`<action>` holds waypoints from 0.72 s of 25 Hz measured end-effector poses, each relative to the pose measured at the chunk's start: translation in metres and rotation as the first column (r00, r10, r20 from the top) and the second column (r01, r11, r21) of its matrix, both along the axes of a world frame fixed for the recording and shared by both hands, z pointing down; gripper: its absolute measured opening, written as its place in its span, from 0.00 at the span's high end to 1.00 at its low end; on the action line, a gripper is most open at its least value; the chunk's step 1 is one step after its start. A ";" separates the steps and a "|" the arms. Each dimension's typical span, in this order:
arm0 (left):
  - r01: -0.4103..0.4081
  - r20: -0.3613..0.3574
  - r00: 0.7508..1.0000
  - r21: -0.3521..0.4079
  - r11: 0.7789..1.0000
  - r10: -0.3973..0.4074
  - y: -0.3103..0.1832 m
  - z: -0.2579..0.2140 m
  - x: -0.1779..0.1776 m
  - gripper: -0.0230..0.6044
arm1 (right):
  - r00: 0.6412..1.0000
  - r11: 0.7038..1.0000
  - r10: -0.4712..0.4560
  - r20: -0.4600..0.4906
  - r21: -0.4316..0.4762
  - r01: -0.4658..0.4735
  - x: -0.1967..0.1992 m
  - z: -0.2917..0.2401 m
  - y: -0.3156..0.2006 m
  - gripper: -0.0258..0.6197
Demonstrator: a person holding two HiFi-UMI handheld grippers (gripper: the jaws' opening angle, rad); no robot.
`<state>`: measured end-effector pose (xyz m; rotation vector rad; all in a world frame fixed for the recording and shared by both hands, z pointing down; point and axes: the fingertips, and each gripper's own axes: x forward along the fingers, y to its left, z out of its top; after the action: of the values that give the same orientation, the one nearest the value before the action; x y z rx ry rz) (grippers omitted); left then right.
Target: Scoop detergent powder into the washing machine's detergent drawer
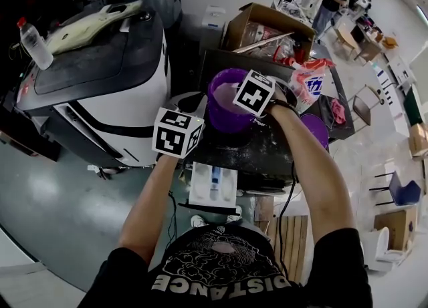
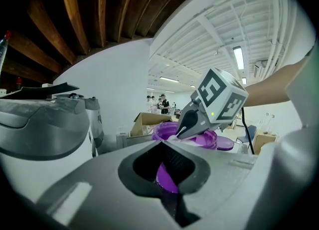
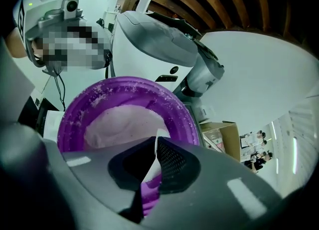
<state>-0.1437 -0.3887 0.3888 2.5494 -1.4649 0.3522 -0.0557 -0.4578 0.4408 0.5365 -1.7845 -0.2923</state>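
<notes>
A purple tub [image 1: 215, 85] of white detergent powder [image 3: 122, 124] stands on a dark, powder-dusted top. In the right gripper view my right gripper [image 3: 154, 141] hangs over the tub's rim, shut on a thin white scoop handle [image 3: 151, 166]. The left gripper view shows it again, my right gripper [image 2: 178, 133] with the white piece at its tip just above the powder. My left gripper [image 2: 162, 144] sits low beside the tub on its left, jaws closed tip to tip, purple wall showing behind them. Below the tub, the white detergent drawer [image 1: 212, 185] stands pulled open.
A white and black washer [image 1: 100, 79] with a plastic bottle [image 1: 33, 43] on it stands at the left. Behind the tub are a cardboard box [image 1: 267, 29] and a detergent bag [image 1: 309, 83]. A purple lid [image 1: 315, 127] lies to the right. People stand far back.
</notes>
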 end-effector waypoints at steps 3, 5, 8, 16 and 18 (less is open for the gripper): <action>-0.005 -0.001 1.000 0.001 1.000 0.005 0.000 -0.001 0.002 0.96 | 1.000 0.999 -0.003 -0.016 -0.049 0.002 -0.001 0.003 0.004 0.91; -0.010 0.000 1.000 0.001 1.000 0.010 0.000 -0.001 0.004 0.96 | 0.999 0.996 0.014 -0.036 -0.082 -0.017 0.003 0.005 0.006 0.91; -0.019 0.003 1.000 -0.001 1.000 0.019 0.001 0.000 0.008 0.96 | 0.999 0.993 0.024 -0.044 -0.113 -0.029 0.003 0.006 0.009 0.91; -0.017 0.003 1.000 -0.008 1.000 0.017 0.003 0.004 0.011 0.96 | 0.998 0.979 0.046 -0.054 -0.197 -0.055 0.001 0.010 0.015 0.91; -0.016 0.003 1.000 -0.008 1.000 0.016 0.003 0.004 0.011 0.96 | 0.997 0.974 0.055 -0.055 -0.215 -0.066 0.001 0.010 0.017 0.91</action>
<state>-0.1323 -0.3858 0.3928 2.5567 -1.4424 0.3640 -0.0549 -0.4412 0.4506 0.4232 -1.7236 -0.0664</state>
